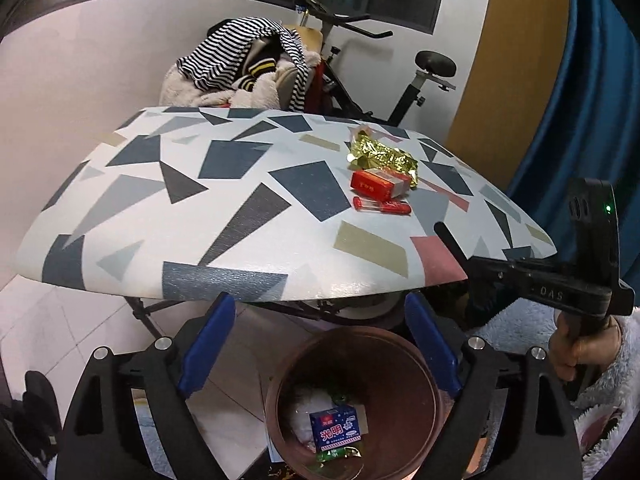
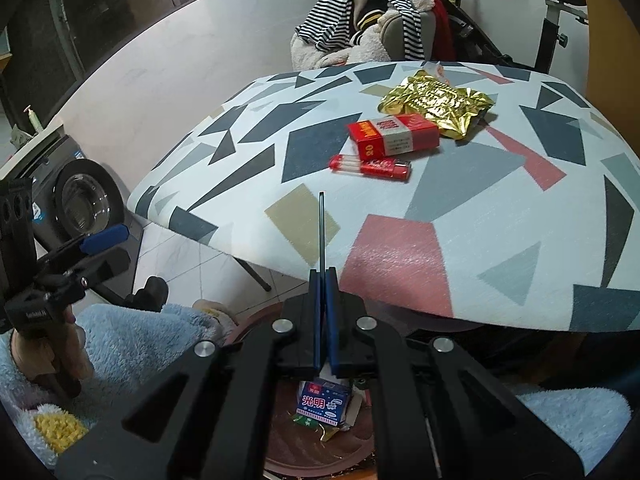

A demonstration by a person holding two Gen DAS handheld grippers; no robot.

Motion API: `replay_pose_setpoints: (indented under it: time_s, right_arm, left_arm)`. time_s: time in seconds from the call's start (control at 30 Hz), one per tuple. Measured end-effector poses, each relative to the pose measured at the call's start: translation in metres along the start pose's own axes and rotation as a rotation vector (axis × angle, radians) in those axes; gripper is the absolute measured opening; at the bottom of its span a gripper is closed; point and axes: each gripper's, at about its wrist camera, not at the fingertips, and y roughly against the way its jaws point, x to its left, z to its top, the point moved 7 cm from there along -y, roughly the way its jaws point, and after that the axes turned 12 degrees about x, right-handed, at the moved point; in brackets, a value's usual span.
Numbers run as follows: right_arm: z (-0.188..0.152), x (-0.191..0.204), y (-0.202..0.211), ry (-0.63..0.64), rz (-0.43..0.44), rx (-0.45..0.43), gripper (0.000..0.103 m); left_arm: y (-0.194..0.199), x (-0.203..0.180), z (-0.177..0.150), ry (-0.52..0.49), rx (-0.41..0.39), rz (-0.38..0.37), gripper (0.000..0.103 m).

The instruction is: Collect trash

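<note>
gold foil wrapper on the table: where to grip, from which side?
Grip the gold foil wrapper at its raised crumpled right edge, coming from above on the side away from the red carton. The carton lies against its near-left edge, so jaws have little room there; a flat pinch would probably slip. The left gripper is open; the right gripper is shut.

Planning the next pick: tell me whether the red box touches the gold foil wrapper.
Touching. In the right wrist view the red box has its far corner against the gold foil wrapper, with no tabletop visible between them.

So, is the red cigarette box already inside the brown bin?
No, the red cigarette box lies on the table, while the brown bin holds other trash.
</note>
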Motion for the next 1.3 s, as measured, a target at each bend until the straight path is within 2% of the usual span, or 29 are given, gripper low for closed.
replay_pose_setpoints:
  time_s: [0.43, 0.7, 0.77, 0.8, 0.83, 0.9, 1.03, 1.3]
  right_arm:
    - [-0.015, 0.021, -0.013, 0.063, 0.019, 0.048, 0.007]
    - [-0.021, 0.028, -0.026, 0.093, -0.011, 0.110, 0.008]
    - [-0.022, 0.028, -0.029, 0.089, -0.017, 0.120, 0.015]
    - [-0.023, 0.029, -0.029, 0.089, -0.014, 0.119, 0.028]
    - [-0.023, 0.029, -0.029, 0.088, -0.012, 0.117, 0.055]
    - [-0.022, 0.027, -0.027, 0.082, -0.030, 0.090, 0.086]
    - [-0.022, 0.019, -0.028, 0.042, -0.046, 0.089, 0.096]
    - [-0.018, 0.005, -0.028, -0.014, -0.055, 0.102, 0.097]
  left_arm:
    - [0.006, 0.000, -0.002, 0.003, -0.013, 0.041, 0.089]
    - [0.004, 0.003, -0.002, 0.016, -0.009, 0.042, 0.089]
    - [0.003, 0.003, -0.003, 0.016, -0.006, 0.028, 0.089]
    - [0.003, 0.003, -0.003, 0.015, -0.006, 0.026, 0.089]
    - [0.003, 0.002, -0.003, 0.010, -0.007, 0.028, 0.089]
    - [0.003, 0.002, -0.003, 0.004, -0.009, 0.031, 0.089]
    - [0.001, 0.003, -0.004, 0.001, -0.006, 0.026, 0.089]
    - [0.000, 0.004, -0.004, -0.008, -0.008, 0.036, 0.089]
